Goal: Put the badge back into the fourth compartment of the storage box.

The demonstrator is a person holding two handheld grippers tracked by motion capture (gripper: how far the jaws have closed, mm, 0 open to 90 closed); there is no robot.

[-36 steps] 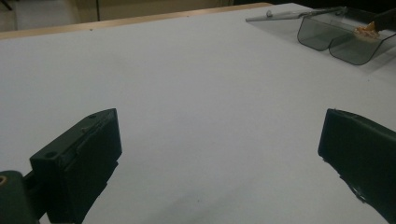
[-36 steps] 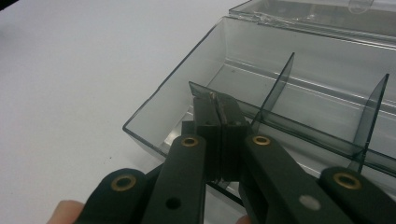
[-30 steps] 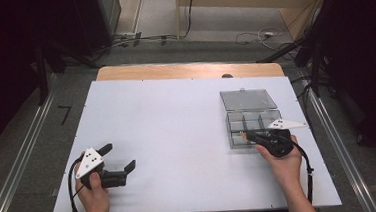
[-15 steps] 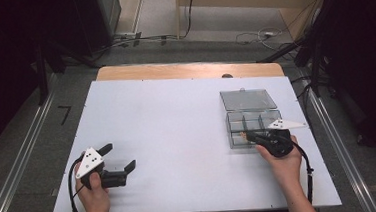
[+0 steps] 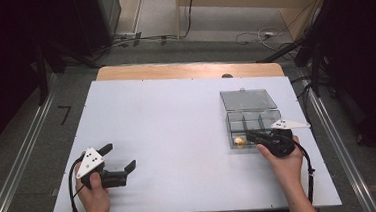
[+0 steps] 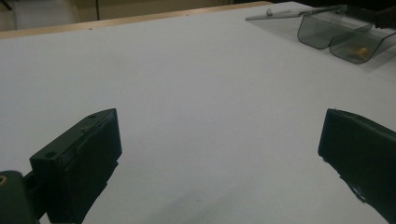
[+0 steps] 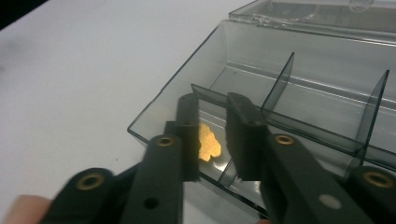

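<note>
While left gripper [image 5: 118,157] stays put, right gripper [image 5: 252,135] edges into box [image 5: 251,122]

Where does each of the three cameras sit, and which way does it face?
High view: above the table's near side, looking forward and down; both hands, left gripper, right gripper.
Left gripper view: along wide-apart jaws across the table.
Right gripper view: along narrow-gapped jaws into the compartment box, yellow piece.
All three share the box.
</note>
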